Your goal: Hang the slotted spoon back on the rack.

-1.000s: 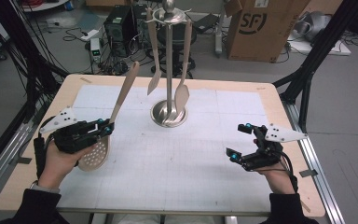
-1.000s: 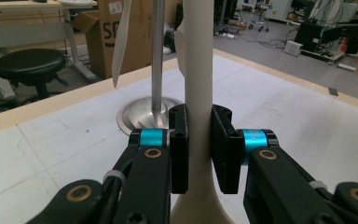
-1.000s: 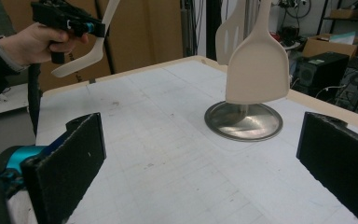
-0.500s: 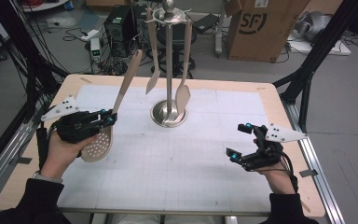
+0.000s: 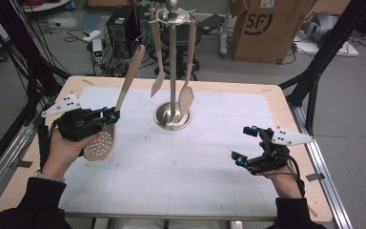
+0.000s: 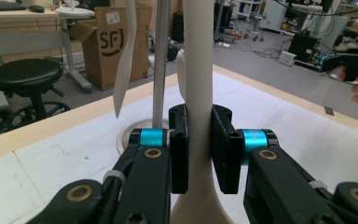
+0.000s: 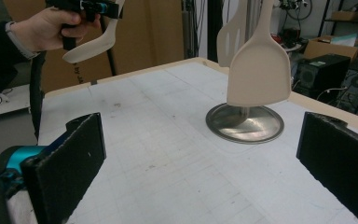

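Since a second ago the left hand-held gripper [image 5: 110,114] has carried the skimmer [image 5: 100,143] a little up and toward the rack [image 5: 172,71], and the handle now leans further toward twelve o'clock. The right hand-held gripper [image 5: 242,143] has not stirred.

From where I stand, the left one is clenched on the skimmer's neck, just above the perforated bowl; in the left gripper view its pads [image 6: 179,149] press on both sides of the pale handle [image 6: 198,93]. The skimmer is clear of the table [image 5: 195,191], at about nine o'clock from the rack's round base [image 5: 172,117], with its handle tip up near the rack's top ring. The right one rests at about four o'clock from the base, its jaws wide apart with nothing between them, as the right gripper view shows.

Two utensils hang on the rack already: a slotted turner [image 5: 158,52] and a spatula [image 5: 188,71], blades down.

I'd judge the job as hanging the skimmer with the others. The pick-up is done and the lift is underway. Left to do: bring the handle end to a free hook, catch it there, then let go. Whether the handle has a hole for the hook I can't make out.
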Demonstrator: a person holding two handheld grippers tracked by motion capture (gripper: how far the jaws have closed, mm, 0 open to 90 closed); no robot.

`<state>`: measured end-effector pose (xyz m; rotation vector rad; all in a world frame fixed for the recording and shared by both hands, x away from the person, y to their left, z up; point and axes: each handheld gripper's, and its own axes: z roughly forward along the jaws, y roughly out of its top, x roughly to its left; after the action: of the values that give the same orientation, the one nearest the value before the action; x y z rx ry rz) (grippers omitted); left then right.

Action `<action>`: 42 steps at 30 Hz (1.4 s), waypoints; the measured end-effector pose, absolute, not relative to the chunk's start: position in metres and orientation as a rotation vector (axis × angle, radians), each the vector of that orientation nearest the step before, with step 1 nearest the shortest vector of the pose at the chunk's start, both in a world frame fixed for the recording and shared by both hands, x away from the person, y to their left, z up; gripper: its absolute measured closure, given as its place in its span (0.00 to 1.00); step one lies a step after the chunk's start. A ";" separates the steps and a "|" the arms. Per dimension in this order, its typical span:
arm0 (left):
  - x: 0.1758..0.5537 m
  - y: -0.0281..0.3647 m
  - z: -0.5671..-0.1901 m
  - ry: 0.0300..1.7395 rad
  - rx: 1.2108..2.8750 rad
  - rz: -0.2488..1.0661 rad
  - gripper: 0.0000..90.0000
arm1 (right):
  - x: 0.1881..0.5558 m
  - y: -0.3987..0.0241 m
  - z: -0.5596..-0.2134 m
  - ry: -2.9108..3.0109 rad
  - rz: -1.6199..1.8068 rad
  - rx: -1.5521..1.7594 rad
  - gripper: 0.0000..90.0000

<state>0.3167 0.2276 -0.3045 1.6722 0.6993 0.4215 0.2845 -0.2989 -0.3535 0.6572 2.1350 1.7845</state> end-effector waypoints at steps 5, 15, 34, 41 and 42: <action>0.321 0.229 -0.303 0.703 1.665 0.408 0.87 | 0.285 -0.299 -0.355 2.139 1.784 0.660 0.00; 0.334 0.233 -0.291 0.670 1.657 0.353 0.87 | 0.287 -0.301 -0.355 2.137 1.786 0.669 0.00; 0.356 0.233 -0.275 0.669 1.627 0.352 0.87 | 0.289 -0.308 -0.357 2.116 1.798 0.688 0.00; 0.363 0.230 -0.273 0.670 1.627 0.352 0.87 | 0.289 -0.309 -0.357 2.116 1.804 0.691 0.00; 0.364 0.229 -0.273 0.671 1.627 0.349 0.87 | 0.288 -0.309 -0.356 2.118 1.804 0.694 0.00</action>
<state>0.3640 0.2286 -0.2731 1.6266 0.6709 0.3494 0.2883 -0.3091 -0.3565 0.6940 2.1177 1.8037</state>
